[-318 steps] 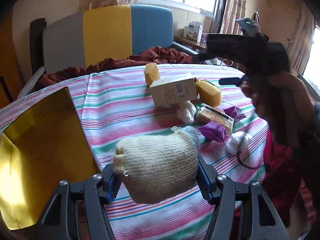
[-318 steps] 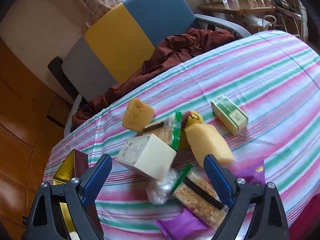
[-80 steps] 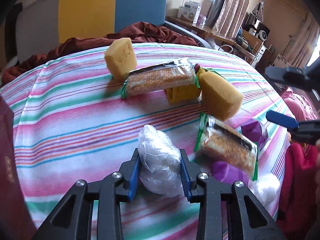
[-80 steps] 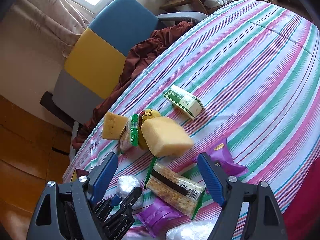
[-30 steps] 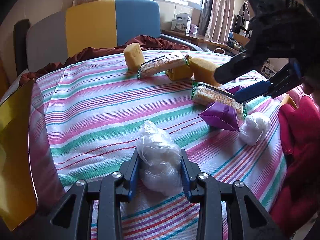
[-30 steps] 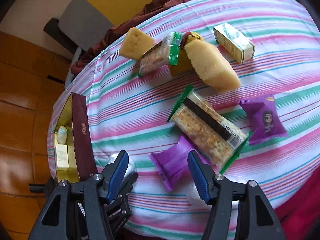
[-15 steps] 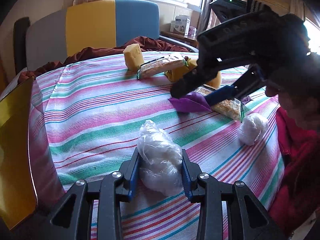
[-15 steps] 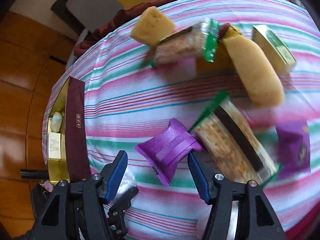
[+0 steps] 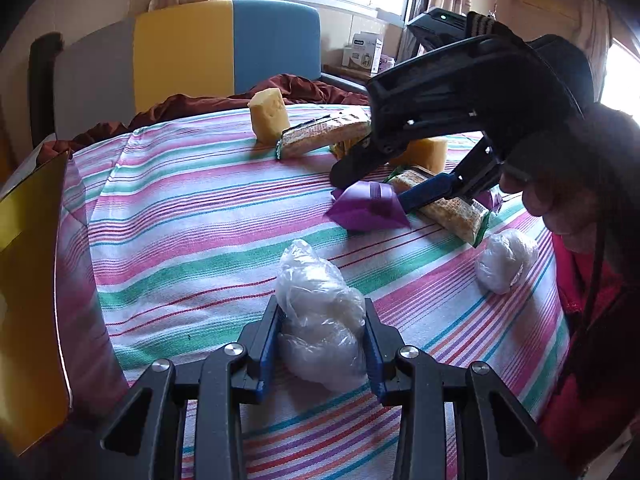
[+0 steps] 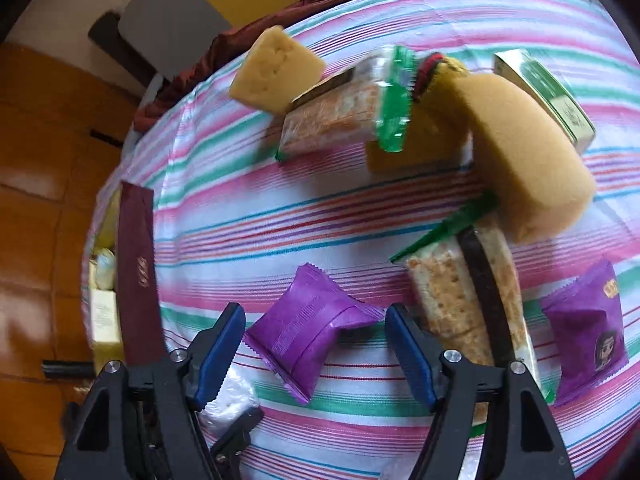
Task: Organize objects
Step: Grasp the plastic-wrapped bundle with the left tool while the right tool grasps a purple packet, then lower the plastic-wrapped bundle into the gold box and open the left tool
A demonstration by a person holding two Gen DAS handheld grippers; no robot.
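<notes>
— At the far left edge of the bench point(image 9: 192, 216), what's that gold thing?

— An open gift box point(image 10: 134, 280), maroon outside, gold-lined, with a few small pale items already in it. Stiff card walls, so a likely place for the rest.

— And the left gripper point(image 9: 322, 332)?

— Its jaws are nearly closed, pinched on a clear plastic-wrapped white bundle point(image 9: 320, 312) just above the striped cloth. It looks soft and light, and the crinkly film is probably slippery, so a hold across the fat middle, as now, seems safest.

— Moving right?

— The right gripper point(image 10: 316, 344) points down over a purple foil snack packet point(image 10: 310, 332) lying on the cloth. Its jaws are opening; the packet sits between them, pads not pressing on it. I'd judge it puffy, light and slick: grip across the pillowed body, not the crimped ends.

— Beyond that?

— Two cellophane cracker packs point(image 10: 464, 304), likely brittle inside. A wedge sponge point(image 10: 276, 68), a long rounded sponge point(image 10: 524, 152), both porous and squashy. A green-and-white carton point(image 10: 548, 96), a second purple packet point(image 10: 586, 320), and another wrapped white bundle point(image 9: 504, 260) near the person's red sleeve point(image 9: 588, 344).
</notes>
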